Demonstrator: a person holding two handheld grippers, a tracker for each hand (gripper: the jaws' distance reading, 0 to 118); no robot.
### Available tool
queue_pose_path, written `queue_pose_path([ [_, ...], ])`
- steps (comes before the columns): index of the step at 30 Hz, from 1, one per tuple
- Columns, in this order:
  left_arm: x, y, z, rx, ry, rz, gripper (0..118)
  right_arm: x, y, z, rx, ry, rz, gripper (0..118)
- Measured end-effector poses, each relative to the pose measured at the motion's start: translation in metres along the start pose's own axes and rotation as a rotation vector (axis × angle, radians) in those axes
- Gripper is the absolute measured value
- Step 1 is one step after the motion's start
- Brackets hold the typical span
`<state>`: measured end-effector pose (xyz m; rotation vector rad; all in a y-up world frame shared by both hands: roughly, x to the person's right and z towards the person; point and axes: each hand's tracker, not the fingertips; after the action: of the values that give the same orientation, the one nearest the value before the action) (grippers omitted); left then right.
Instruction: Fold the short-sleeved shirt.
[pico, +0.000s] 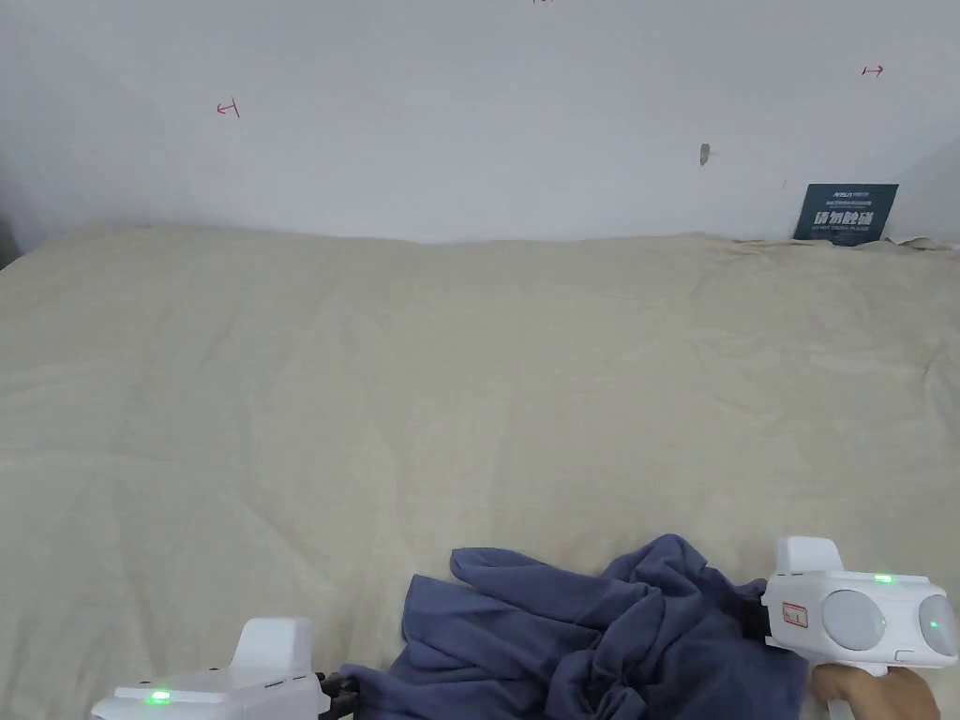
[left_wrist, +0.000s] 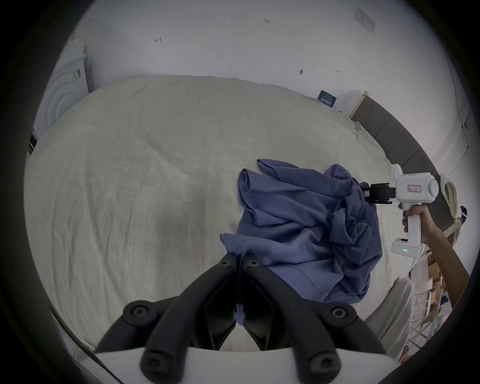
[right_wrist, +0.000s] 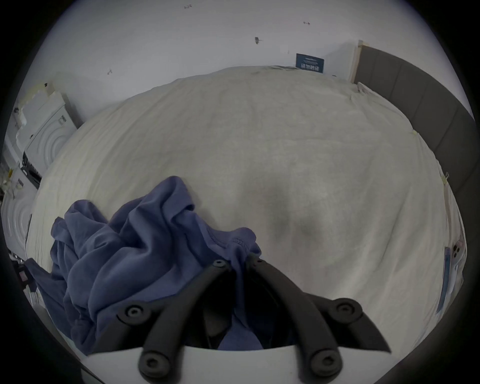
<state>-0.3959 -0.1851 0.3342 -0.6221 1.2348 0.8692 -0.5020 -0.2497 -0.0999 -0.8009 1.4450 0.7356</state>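
The blue shirt (pico: 600, 637) lies in a crumpled heap at the near edge of the bed (pico: 469, 375), and the left gripper (left_wrist: 240, 259) and the right gripper (right_wrist: 237, 262) each pinch an edge of it. To do this step well, I think they should lift and pull apart slowly so the shirt opens flat. A small dark sign (pico: 846, 213) leans on the wall, but I will not read its words.

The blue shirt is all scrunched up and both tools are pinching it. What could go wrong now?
1. The shirt is still bunched into a heap on the bed, so lifting it might leave twisted layers and a crooked fold.
2. The left tool pinches just a thin edge, which might slip out.
3. The right tool seems to have gathered several folds, so it may not be holding a true corner.
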Motion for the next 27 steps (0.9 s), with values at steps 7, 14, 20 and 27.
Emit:
queue_pose_path([
  [7,-0.004,0.005,0.010,0.050,-0.039,0.061,0,0.011,0.009,0.049,0.114,0.031,0.002,3],
  [14,-0.006,0.038,0.042,0.162,-0.093,0.093,0,0.014,0.036,0.135,0.234,0.086,-0.045,3],
  [20,-0.016,0.098,0.078,0.294,-0.097,0.100,0,0.022,0.075,0.189,0.319,0.117,-0.103,2],
  [27,-0.029,0.182,0.118,0.419,-0.039,0.104,0,0.030,0.138,0.230,0.417,0.074,-0.097,3],
])
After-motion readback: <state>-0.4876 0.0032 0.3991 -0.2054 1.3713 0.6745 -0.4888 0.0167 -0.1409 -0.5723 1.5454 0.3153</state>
